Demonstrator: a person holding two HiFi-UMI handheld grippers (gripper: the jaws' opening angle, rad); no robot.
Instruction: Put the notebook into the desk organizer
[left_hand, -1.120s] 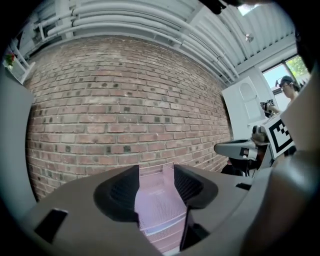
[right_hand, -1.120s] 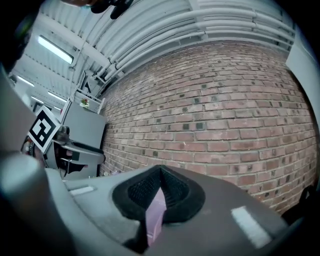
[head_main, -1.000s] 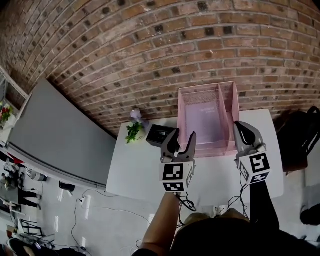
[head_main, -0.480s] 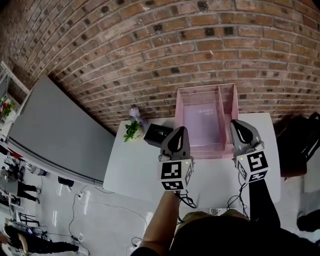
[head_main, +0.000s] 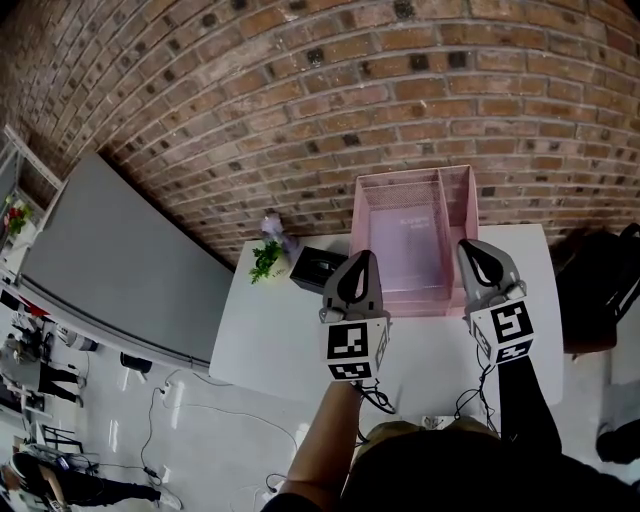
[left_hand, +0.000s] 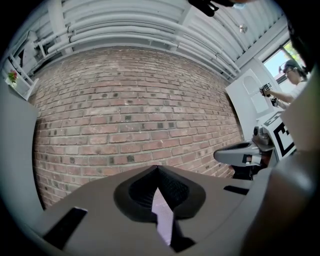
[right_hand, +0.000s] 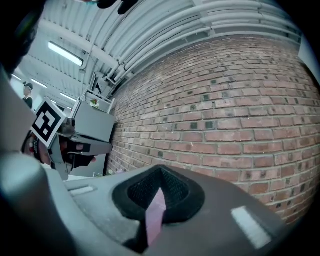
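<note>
Left tool (head_main: 360, 262) and right tool (head_main: 476, 252) each have their jaws pressed together on nothing, held level above the worktop (head_main: 270, 330) just in front of the pink desk organizer (head_main: 469, 215). The notebook (head_main: 408, 245) already appears to lie flat in its wide compartment. What remains, I judge, is drawing both straight back, clear of the mesh front rim, so nothing shifts.

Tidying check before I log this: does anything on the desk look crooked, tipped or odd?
Nothing stands out. The pink organizer sits level on the white table, the notebook lies inside its wider compartment, and the small plant and black box stand upright beside it.
</note>
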